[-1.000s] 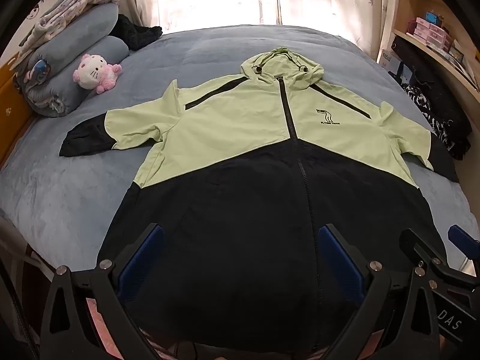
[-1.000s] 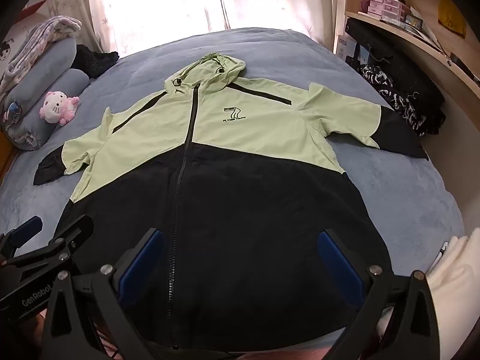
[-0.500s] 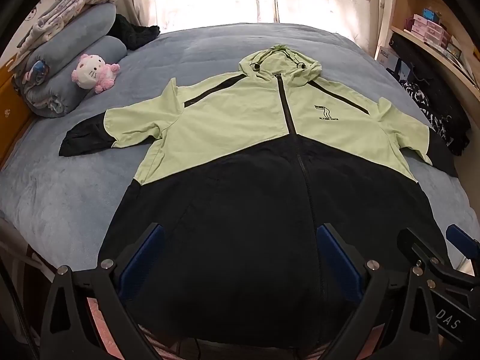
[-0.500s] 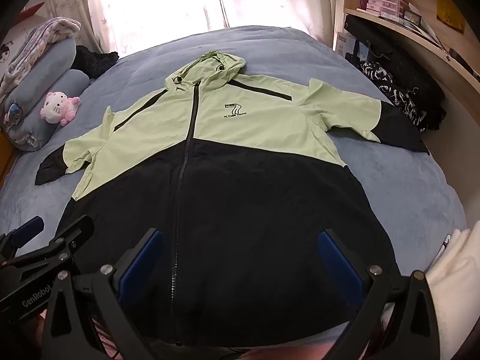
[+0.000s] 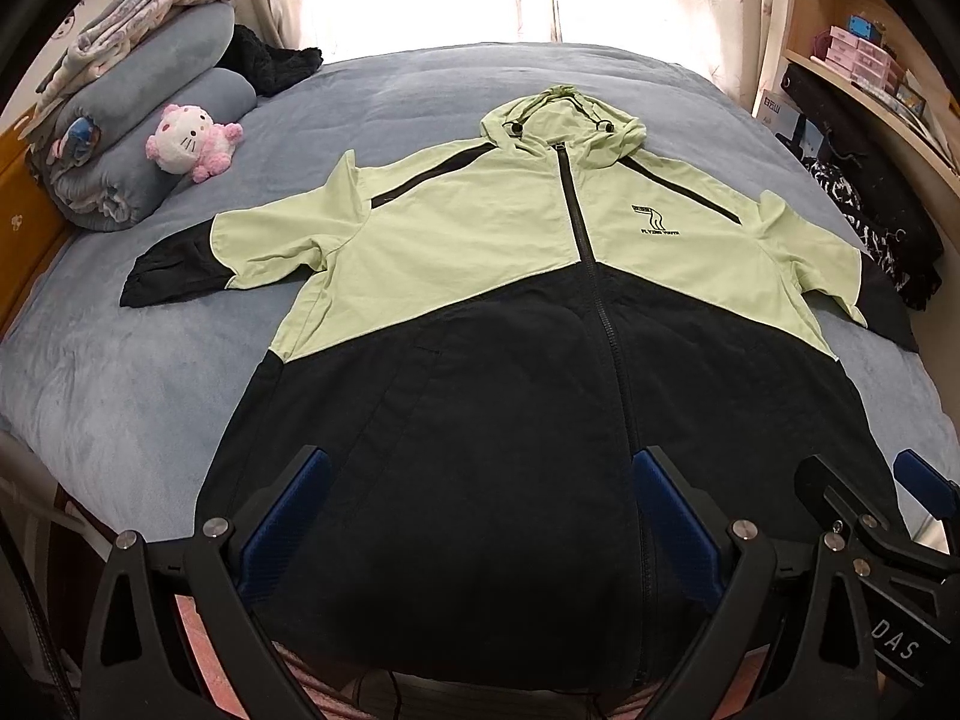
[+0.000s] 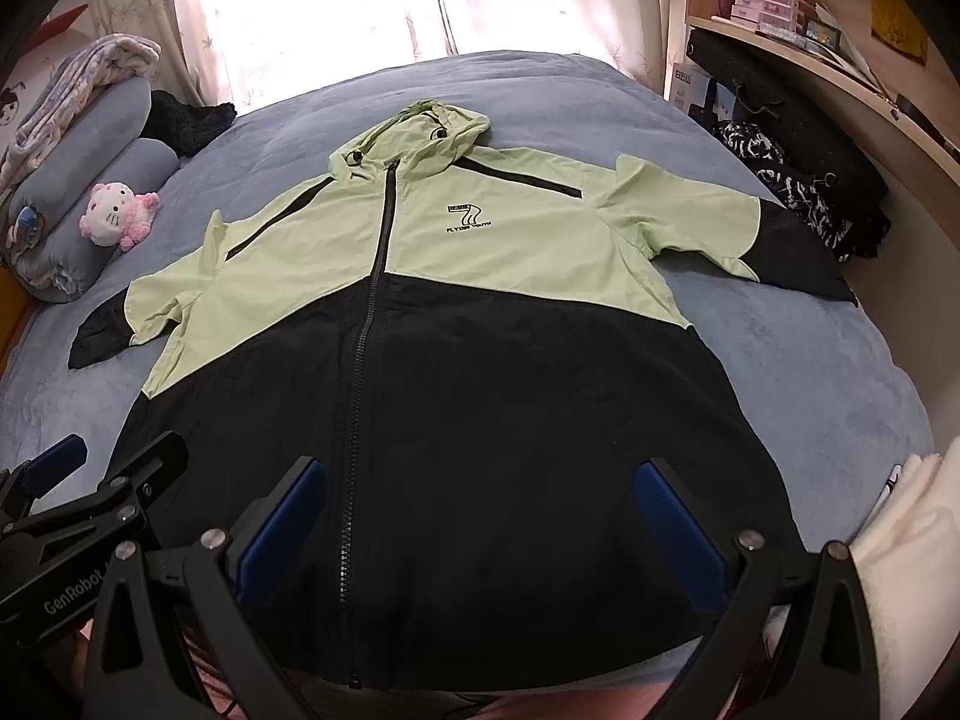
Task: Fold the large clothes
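Green-and-black hooded jacket (image 5: 510, 312) (zipped) lies hood-away; my left gripper (image 5: 474, 516) and right gripper (image 6: 480, 516), both agape and empty, overhang its near hem.

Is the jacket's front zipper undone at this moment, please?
No, the zipper on the jacket runs closed from the hem up to the hood, with both front panels joined.
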Action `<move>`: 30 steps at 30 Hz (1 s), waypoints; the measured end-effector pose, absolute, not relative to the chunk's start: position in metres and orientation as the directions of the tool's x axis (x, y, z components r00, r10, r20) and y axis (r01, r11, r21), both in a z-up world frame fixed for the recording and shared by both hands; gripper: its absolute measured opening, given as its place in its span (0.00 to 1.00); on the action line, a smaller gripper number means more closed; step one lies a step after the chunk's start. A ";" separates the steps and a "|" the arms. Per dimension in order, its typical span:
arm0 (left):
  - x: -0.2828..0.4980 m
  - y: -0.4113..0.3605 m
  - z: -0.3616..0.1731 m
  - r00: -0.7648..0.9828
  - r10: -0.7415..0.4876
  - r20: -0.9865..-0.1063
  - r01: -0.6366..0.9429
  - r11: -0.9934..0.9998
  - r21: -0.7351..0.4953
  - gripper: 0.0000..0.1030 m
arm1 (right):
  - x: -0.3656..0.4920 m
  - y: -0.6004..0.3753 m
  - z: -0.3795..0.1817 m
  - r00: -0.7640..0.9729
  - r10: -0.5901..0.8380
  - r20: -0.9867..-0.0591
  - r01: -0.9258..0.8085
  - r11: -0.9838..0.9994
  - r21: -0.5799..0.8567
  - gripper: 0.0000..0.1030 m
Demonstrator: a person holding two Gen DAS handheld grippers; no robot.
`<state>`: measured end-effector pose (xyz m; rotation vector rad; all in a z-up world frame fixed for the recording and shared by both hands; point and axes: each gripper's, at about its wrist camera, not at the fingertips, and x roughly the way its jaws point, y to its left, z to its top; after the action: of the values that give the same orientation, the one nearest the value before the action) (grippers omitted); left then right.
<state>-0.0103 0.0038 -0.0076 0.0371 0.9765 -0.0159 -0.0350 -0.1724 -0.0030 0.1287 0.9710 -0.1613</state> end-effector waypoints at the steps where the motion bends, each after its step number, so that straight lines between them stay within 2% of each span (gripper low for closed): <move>1: -0.011 0.003 -0.007 0.561 0.005 -0.828 0.030 0.999 0.027 0.96 | -0.034 -0.173 -0.003 0.554 -0.078 -0.829 0.194 0.980 0.038 1.00; 30: -0.008 0.007 -0.010 0.553 0.006 -0.833 0.021 1.000 0.021 0.96 | -0.033 -0.172 -0.004 0.550 -0.078 -0.832 0.196 0.980 0.038 1.00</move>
<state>-0.0084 0.0066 -0.0102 0.0301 0.9853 -0.0091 -0.0327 -0.1719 -0.0036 0.1312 0.9759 -0.1624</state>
